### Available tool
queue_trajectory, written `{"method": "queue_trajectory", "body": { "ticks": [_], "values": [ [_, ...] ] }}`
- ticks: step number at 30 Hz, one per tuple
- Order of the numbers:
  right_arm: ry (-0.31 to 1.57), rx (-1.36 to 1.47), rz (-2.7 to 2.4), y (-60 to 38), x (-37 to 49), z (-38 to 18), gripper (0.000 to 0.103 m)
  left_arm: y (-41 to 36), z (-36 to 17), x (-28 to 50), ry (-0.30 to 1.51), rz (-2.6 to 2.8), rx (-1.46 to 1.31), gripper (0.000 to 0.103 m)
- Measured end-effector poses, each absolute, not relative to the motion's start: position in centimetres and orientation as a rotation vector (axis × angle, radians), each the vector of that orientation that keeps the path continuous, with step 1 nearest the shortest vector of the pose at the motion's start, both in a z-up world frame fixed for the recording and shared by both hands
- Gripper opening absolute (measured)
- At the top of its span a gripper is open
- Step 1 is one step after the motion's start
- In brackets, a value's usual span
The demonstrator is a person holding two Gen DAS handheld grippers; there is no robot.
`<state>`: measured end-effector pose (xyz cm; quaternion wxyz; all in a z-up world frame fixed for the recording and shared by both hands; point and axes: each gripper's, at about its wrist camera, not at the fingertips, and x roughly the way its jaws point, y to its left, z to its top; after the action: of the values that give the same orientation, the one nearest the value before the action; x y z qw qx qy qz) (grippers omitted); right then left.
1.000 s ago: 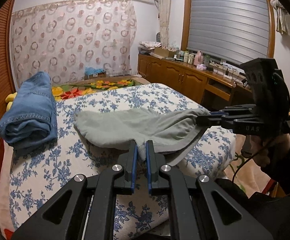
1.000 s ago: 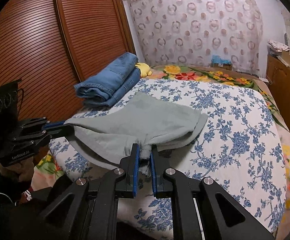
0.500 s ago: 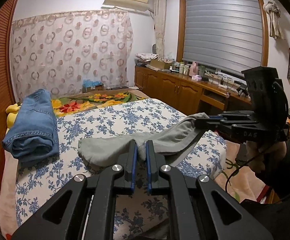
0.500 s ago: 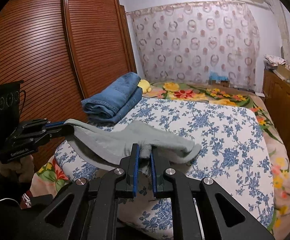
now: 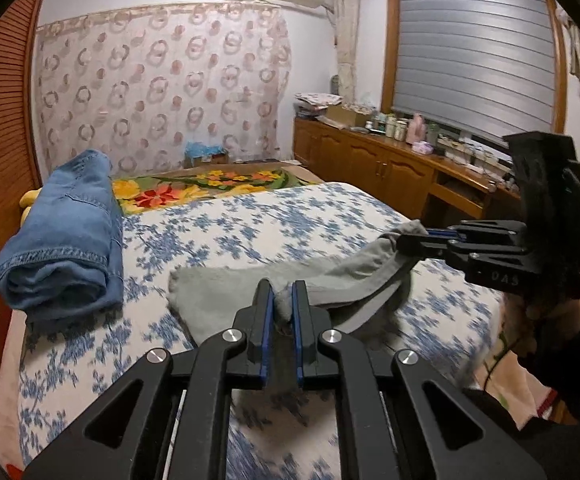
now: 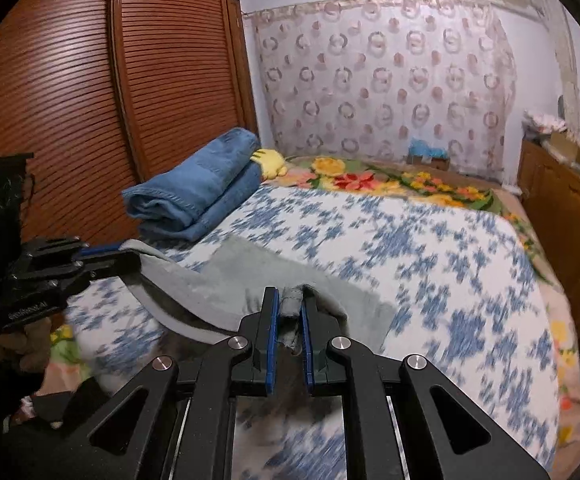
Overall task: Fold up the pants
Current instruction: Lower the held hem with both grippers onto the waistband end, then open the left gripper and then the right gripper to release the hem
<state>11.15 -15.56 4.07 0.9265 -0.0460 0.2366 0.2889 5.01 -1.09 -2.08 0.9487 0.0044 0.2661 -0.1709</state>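
**Grey pants pinched at two edges over the flowered bed**

Low in the middle of the left wrist view, the left tool (image 5: 282,300) is pressed together on a bunched edge of the grey pants (image 5: 226,300). At the right of that frame the right tool (image 5: 410,240) pinches another edge, lifting it off the bed (image 5: 250,216). Between the two grips the cloth sags; its far part lies flat on the blue-flowered bedcover, toward the near end of the bed.

From the right wrist view, the right tool (image 6: 290,308) clamps a small fold of the pants (image 6: 250,268), and the left tool (image 6: 130,258) holds its edge at the left of the frame. What hangs below both tools is hidden by their black frames, and the bedcover pattern is smeared by blur. Whether the pants are already doubled over cannot be told.

A person's hand (image 5: 546,312) on the right tool's handle is partly cut off at the right edge.

Folded blue jeans (image 5: 62,240) lie at the left side of the bed, well apart from the pants, beside the slatted wardrobe (image 6: 90,100). A yellow soft toy (image 6: 270,160) peeks out behind them. Wooden cabinets (image 5: 370,160) run along the right.
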Motion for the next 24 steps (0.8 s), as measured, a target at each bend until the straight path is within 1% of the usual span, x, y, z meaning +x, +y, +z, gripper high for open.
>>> {"method": "queue_trajectory", "body": {
  "ticks": [7,11,13,16,17,18,21,23,24],
  "values": [
    [0.514,-0.062,0.584,-14.8,14.3,2.6,0.010,-1.5,-2.4,7.3,0.547,-0.322,0.018,0.009],
    [0.530,-0.054,0.575,-14.6,15.7,2.3,0.010,-2.0,-2.4,6.9,0.512,-0.313,0.057,0.013],
    [0.539,-0.048,0.573,-14.5,16.4,2.1,0.010,-1.9,-2.4,7.1,0.510,-0.310,0.049,0.018],
    [0.553,-0.057,0.572,-14.1,17.0,1.7,0.010,-1.3,-2.5,7.0,0.512,-0.302,0.030,0.028],
    [0.557,-0.064,0.569,-13.9,17.2,1.5,0.010,-1.2,-2.6,7.1,0.516,-0.302,0.027,0.035],
    [0.560,-0.070,0.568,-13.7,17.3,1.4,0.010,-0.9,-2.7,7.1,0.523,-0.303,0.022,0.043],
    [0.571,-0.085,0.561,-13.2,17.9,1.2,0.010,-0.3,-3.3,7.6,0.562,-0.319,0.005,0.057],
    [0.575,-0.089,0.558,-12.9,18.2,1.1,0.010,-0.1,-3.8,7.7,0.588,-0.324,-0.010,0.064],
    [0.575,-0.089,0.557,-12.9,18.4,1.1,0.010,0.2,-4.1,7.7,0.591,-0.317,-0.021,0.064]
  ]
}}
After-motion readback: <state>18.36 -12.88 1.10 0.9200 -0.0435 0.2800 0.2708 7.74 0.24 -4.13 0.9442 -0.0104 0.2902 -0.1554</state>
